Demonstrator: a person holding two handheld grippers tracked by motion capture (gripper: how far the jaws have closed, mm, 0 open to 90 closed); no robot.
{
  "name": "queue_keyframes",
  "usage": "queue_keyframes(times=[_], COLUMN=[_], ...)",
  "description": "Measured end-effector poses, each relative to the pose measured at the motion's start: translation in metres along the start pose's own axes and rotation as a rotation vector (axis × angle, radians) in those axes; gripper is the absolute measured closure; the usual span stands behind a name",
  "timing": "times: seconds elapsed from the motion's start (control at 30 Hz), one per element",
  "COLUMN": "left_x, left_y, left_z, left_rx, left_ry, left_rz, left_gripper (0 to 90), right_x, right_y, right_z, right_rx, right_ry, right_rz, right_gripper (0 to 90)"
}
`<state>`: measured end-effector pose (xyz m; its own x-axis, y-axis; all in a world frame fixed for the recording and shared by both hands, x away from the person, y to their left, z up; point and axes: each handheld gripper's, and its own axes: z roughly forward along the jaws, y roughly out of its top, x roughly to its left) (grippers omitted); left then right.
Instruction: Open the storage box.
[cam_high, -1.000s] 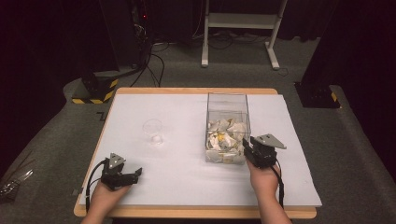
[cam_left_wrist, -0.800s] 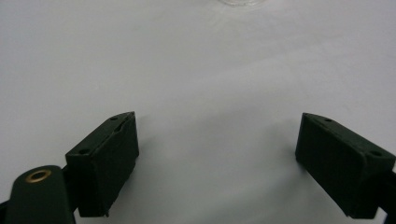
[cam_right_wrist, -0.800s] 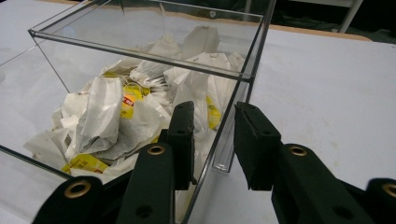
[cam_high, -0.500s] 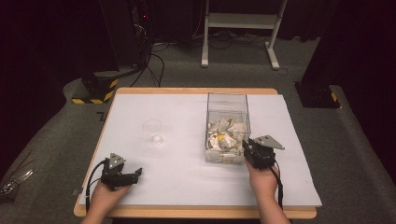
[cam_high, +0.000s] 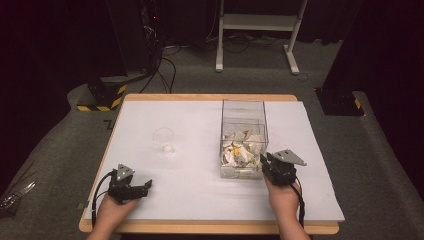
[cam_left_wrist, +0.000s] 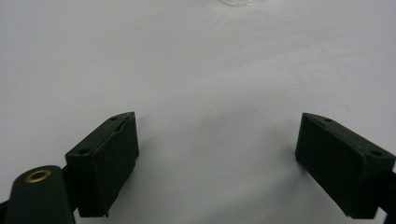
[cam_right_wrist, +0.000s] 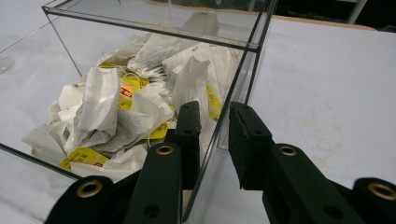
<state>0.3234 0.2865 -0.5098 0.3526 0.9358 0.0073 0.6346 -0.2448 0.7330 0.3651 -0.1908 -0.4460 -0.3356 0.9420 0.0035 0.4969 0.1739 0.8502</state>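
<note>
Two grippers at work. R gripper (cam_right_wrist: 214, 140) has its jaws clamped astride the right-hand wall of the clear box (cam_high: 243, 107), one jaw inside, one outside; they've just finished closing on it. Box sits right of centre on the white table (cam_high: 200, 190), holding a heap of tea bags (cam_right_wrist: 121, 112). L gripper (cam_left_wrist: 217, 158) rests near the front left edge, jaws wide apart w/ nothing between. Glass cup (cam_high: 164, 140), probably empty, stands well left of the box.

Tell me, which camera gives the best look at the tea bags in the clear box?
The right gripper view: the tea bags sit close, white paper and yellow tags plain through the clear box. The high view shows them small, as a pale heap. The left gripper view faces bare table.
</note>
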Motion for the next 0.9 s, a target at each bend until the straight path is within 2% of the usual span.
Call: queue_keyframes(times=[0.5, 0.67, 0.9], left_x=[0.000, 0.000, 0.000], left_y=[0.000, 0.000, 0.000], left_z=[0.000, 0.000, 0.000], left_rx=[0.000, -0.001, 0.000], left_ry=[0.000, 0.001, 0.000], left_rz=[0.000, 0.000, 0.000], left_gripper=[13.6, 13.6, 13.6], right_x=[0.007, 0.009, 0.009], right_y=[-0.012, -0.014, -0.014], right_z=[-0.016, -0.022, -0.021], right_rx=[-0.015, -0.017, -0.018], right_ry=[0.017, 0.012, 0.007], right_rz=[-0.001, -0.026, -0.030], right_gripper=[73.1, 73.0, 72.2])
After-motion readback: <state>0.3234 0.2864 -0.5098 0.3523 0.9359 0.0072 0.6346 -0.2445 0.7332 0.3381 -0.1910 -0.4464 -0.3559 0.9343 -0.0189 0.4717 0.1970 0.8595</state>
